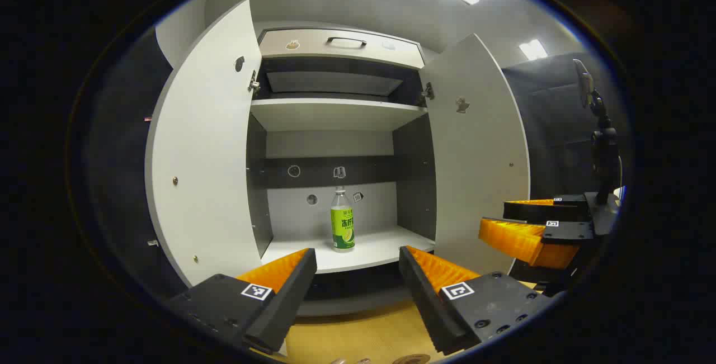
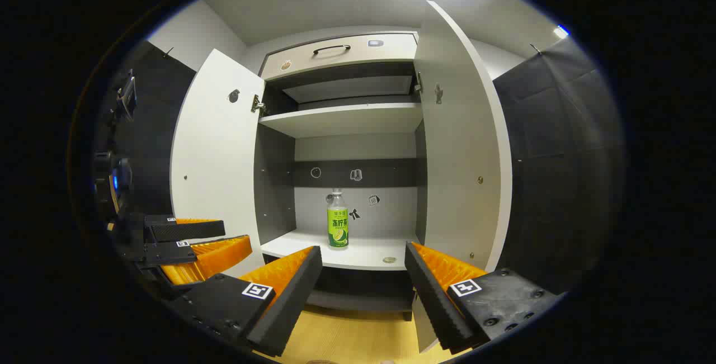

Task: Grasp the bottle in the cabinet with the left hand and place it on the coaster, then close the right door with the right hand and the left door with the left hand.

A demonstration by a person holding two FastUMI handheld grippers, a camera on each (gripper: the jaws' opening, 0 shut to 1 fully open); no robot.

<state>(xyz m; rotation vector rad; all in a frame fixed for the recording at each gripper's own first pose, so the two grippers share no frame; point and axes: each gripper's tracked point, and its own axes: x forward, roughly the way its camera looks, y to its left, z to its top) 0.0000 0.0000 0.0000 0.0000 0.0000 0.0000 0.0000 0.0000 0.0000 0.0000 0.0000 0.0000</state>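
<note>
Hand-held gripper [image 1: 358, 274] spread wide faces bottle [image 1: 342, 222]; coaster [image 1: 411, 359] below.

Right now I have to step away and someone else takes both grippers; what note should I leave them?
Left gripper: open, empty, in front of the cabinet.
Right gripper: open, empty, beside it.
Bottle: upright on the cabinet's lower shelf, untouched.
Left door and right door: both wide open.
Coaster: I cannot make it out with certainty.
Done: nothing yet.
Left: grasp the bottle with the left gripper, set it on the coaster, close the right door, then the left.
</note>
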